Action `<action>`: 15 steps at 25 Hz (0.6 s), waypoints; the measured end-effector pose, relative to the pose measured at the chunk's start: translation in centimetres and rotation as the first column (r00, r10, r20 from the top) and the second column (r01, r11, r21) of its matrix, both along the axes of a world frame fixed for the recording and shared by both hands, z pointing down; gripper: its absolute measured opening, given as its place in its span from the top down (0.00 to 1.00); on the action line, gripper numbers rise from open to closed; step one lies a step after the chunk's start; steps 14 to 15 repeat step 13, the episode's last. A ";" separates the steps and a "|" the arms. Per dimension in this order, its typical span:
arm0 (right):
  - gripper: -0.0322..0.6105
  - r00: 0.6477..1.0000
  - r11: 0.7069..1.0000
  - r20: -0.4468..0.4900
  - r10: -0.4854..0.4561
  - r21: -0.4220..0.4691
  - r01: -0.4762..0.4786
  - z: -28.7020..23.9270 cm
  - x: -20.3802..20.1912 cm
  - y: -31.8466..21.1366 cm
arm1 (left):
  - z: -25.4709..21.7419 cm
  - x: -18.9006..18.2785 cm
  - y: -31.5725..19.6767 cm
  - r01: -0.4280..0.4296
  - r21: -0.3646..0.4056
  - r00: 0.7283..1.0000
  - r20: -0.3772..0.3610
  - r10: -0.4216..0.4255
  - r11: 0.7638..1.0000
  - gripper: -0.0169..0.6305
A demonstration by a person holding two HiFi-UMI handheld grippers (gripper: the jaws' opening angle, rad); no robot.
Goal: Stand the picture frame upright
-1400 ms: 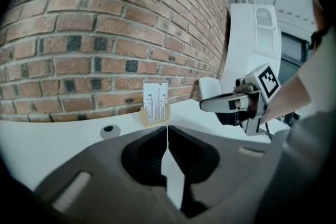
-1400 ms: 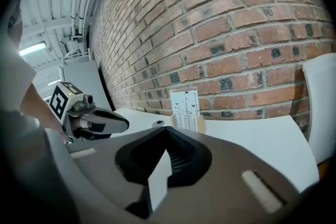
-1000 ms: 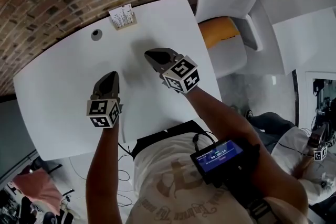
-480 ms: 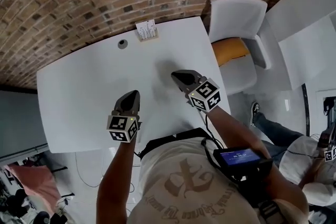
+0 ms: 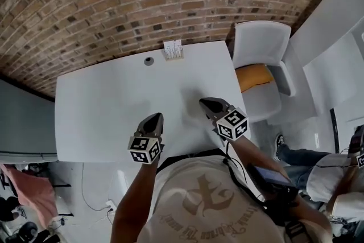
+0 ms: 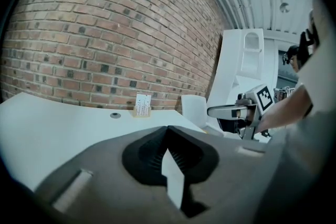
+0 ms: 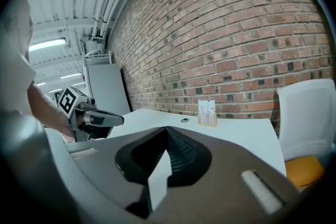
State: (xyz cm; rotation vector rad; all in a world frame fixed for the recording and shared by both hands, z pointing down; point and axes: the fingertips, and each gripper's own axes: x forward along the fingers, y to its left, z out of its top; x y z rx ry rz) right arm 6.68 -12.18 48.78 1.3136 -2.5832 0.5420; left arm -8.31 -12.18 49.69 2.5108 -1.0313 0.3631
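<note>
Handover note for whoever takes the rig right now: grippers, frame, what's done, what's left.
Left gripper: fingers together, holding nothing, over the near part of the table.
Right gripper: fingers together, holding nothing, over the table's near right part.
Picture frame: at the table's far edge by the brick wall, just right of the round grommet hole, well clear of both grippers.
Done: the frame appears to stand upright on its own.
Left: likely nothing; just confirm that it stands steady.
</note>
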 end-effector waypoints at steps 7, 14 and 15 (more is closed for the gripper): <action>0.94 1.000 1.000 -0.016 -0.019 0.004 0.019 0.0 0.3 1.7 | -0.5 1.3 2.2 -0.038 0.025 0.999 0.020 0.038 0.999 0.97; 0.94 0.998 0.998 -0.029 -0.049 0.027 0.050 -0.4 0.0 2.0 | -0.7 1.7 2.6 -0.038 0.040 0.999 0.018 0.038 0.998 0.97; 0.94 0.998 0.998 -0.029 -0.049 0.027 0.050 -0.4 0.0 2.0 | -0.7 1.7 2.6 -0.038 0.040 0.999 0.018 0.038 0.998 0.97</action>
